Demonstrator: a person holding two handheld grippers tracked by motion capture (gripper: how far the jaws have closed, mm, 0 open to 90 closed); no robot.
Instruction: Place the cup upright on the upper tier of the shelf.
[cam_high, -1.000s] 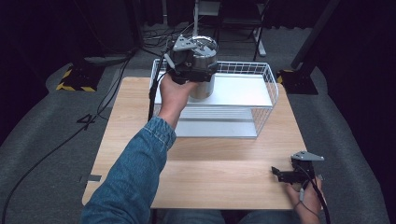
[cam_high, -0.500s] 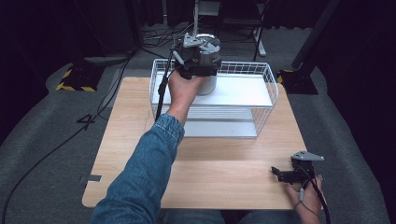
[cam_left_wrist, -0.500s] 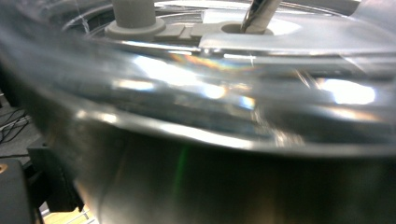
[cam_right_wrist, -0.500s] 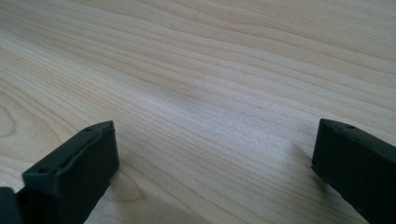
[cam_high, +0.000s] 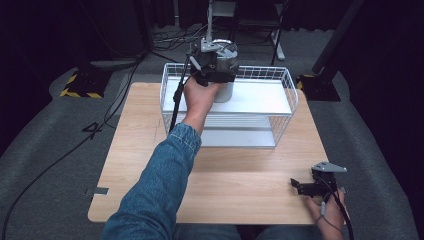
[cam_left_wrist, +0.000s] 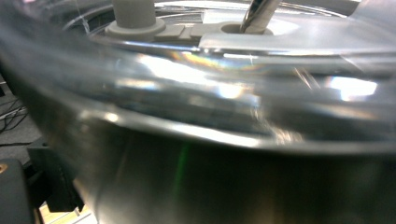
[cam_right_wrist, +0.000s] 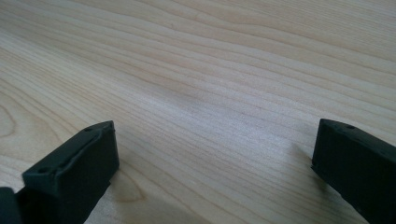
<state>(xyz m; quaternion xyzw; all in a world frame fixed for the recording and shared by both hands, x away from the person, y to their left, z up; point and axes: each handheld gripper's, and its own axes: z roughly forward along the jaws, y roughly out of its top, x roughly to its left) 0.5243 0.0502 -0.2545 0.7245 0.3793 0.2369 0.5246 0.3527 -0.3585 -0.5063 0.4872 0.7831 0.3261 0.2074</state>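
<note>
A: Start at the near edge. What is the right gripper (cam_high: 306, 187) doing?

B: It rests by the near right corner of the tabletop (cam_high: 145, 130), well apart from the work. The right gripper view shows its jaws spread wide over bare wood, with nothing between them.

A: And past that, toward the far edge?

B: A white wire rack (cam_high: 283, 116) stands on the far half of the tabletop. The left arm, in a denim sleeve (cam_high: 160, 185), reaches over its near rim, and the left gripper (cam_high: 212, 65) sits against a steel pot (cam_high: 227, 92) at the rack's far left part.

A: Does the left gripper have the pot?

B: It looks so, but it cannot be told for certain. The left gripper view presses right up on the pot's shiny wall and glass lid (cam_left_wrist: 243, 60), with the lid's knob (cam_left_wrist: 133, 14) at the top; the jaws themselves are hidden. The hand hides the contact in the high view too.

A: Is the pot standing on the shelf?

B: Its base seems at or just above the rack's upper white shelf; touching or not is unclear.

A: So how far along?

B: Judged from this, the carrying is mostly done. What is left would be settling the pot, letting go and drawing the arm back.
</note>
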